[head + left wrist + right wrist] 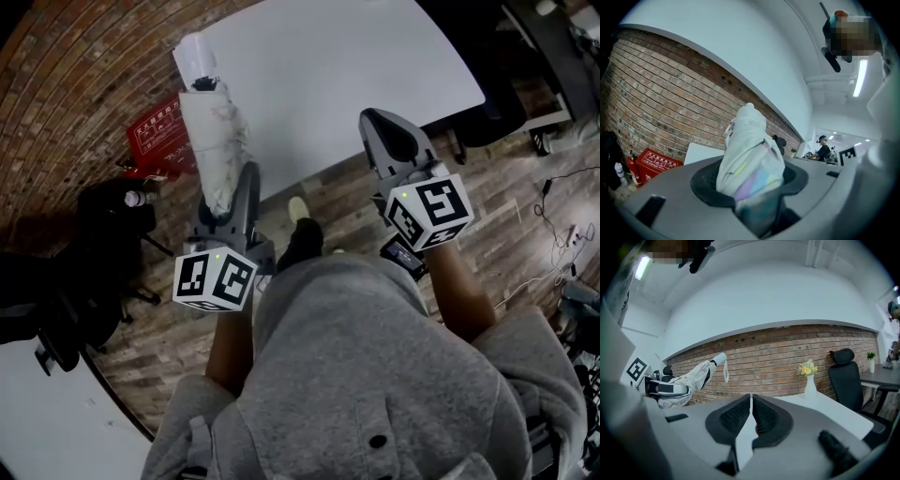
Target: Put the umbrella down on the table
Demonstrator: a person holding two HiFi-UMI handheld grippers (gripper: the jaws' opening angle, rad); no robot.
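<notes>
Two grippers are showing in front of a person in a grey hoodie point(375, 375), one in each hand. The left gripper point(228, 195) is clamping a folded white umbrella point(214, 141); its dark pads point(710, 185) are pressing on the bunched fabric from both sides, and pale pastel streaks are showing on the cloth near the grip. The umbrella is sticking out ahead of the jaws and slanting upward, with its white end and a small hanging strap point(725, 371) pointing toward the brick wall point(778, 357). It is hanging in the air and not lying on anything; from the head view its far end is overlapping the left corner of the white table point(356, 66). The right gripper point(751, 416) is holding nothing, its two ribbed pads closed against each other, and it is pointing at the table's near edge. A white vase with yellow flowers point(809, 378) is standing on the table, and a black office chair point(843, 380) is sitting just beside it. A red sign point(159, 131) is leaning low by the wall, near the umbrella's side.
</notes>
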